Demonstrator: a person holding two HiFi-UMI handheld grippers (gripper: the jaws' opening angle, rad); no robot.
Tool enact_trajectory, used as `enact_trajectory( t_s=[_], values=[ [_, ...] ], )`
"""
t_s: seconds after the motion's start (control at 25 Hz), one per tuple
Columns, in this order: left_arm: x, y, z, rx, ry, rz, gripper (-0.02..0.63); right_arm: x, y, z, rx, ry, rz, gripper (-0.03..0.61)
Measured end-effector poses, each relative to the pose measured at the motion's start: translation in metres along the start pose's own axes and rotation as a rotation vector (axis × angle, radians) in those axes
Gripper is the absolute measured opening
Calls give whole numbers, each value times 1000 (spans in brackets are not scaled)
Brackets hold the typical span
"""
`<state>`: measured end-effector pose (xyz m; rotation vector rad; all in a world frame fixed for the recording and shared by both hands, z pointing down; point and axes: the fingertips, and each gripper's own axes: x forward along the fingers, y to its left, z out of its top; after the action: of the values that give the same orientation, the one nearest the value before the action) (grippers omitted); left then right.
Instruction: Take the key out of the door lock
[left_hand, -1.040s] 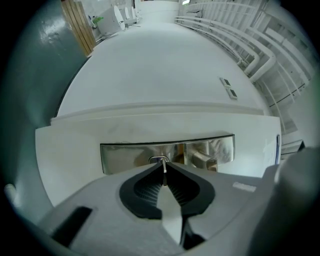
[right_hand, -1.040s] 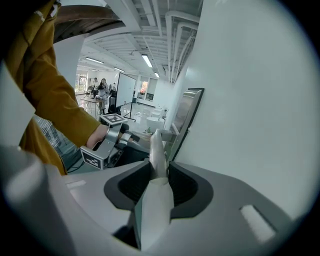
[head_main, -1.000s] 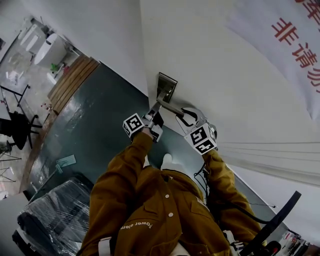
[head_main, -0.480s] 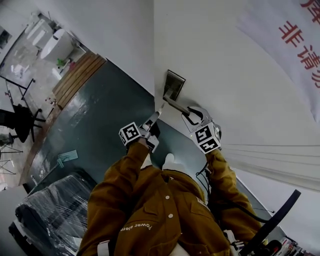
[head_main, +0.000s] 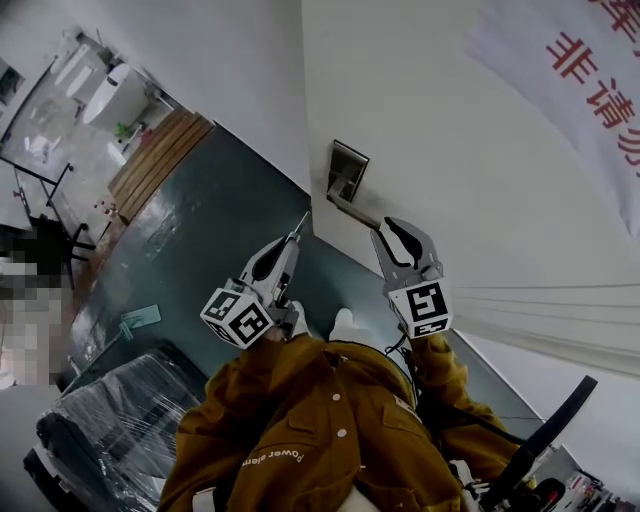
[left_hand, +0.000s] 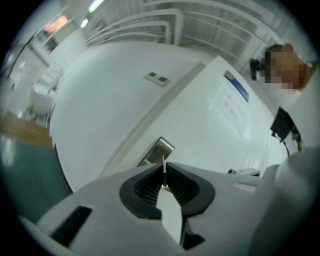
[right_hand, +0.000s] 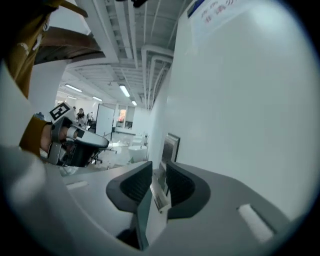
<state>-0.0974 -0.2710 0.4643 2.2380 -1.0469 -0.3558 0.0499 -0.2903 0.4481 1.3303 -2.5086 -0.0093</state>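
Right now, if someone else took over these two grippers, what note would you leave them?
Left gripper: shut on the key, whose blade sticks out past the tips.
Right gripper: jaws closing, with the end of the door handle between them; the pads do not seem to press on it.
Lock plate: on the white door, clear of the key.
Done: the key is out of the lock.
Left: probably just draw the right gripper off the handle and keep hold of the key.
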Motion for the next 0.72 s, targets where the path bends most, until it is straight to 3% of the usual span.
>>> enact_trajectory(
  t_s=[0.08, 0.16, 0.24, 0.32, 0.48, 0.6, 0.72],
  values=[
    [-5, -24, 19, 245, 1, 14, 25, -16, 2, 16, 49, -74, -27, 45],
    [-9, -44, 28, 489, 12, 40, 25, -28, 6, 21, 122, -117, -22, 23],
    [-12, -60, 27, 641, 17, 48, 25, -35, 11, 19, 160, -136, -23, 5],
    [-12, -70, 20, 677, 14, 31, 25, -41, 15, 13, 159, -132, -40, 5],
    [-4, -86, 10, 637, -6, 10, 25, -47, 16, 0, 192, -120, -59, 5],
    [-4, -77, -8, 629, 71, 17, 23, -48, 14, -4, 204, -116, -62, 5],
    [-2, -74, -9, 621, 88, 21, 23, -48, 13, -2, 203, -119, -61, 5]
  ],
)
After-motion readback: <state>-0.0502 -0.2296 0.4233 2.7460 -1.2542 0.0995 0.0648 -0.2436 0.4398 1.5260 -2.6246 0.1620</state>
